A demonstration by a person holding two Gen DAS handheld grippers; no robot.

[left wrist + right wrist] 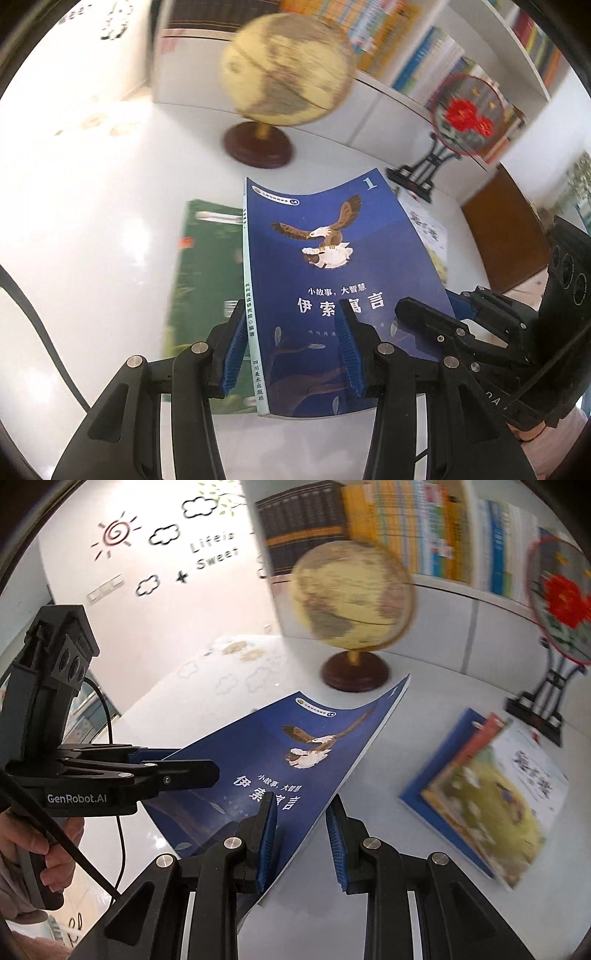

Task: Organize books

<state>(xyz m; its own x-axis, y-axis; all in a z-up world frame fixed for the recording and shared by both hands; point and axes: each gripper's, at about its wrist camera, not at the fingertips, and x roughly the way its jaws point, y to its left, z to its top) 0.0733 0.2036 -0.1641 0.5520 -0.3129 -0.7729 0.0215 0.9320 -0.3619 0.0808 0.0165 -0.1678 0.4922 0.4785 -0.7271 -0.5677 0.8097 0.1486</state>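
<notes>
Both claws are clamped on the same blue book (332, 280): the left gripper (291, 354) is pinched across its spine edge, while the right gripper (301, 843) is pinched across the opposite, open edge, so that a thin, floppy paperback is borne from two sides and kept from folding. Even so, the cover is seen to bow between the two grips, which suggests the hold is meant for carrying rather than for pressing flat. The book is held lifted and tilted above the white table (424, 904), clear of the surface. Beneath it in the left view a green book (207, 280) is left lying flat, and to its right a small stack of picture books (491, 794) has been laid, probably the pile being built, though blur makes the titles unreadable. Farther back, a globe (354, 598) on a dark wooden base and an embroidered fan on a black stand (557, 605) are set at the table's rear. Behind them, the bookshelf (424, 535) is filled with upright spines.
</notes>
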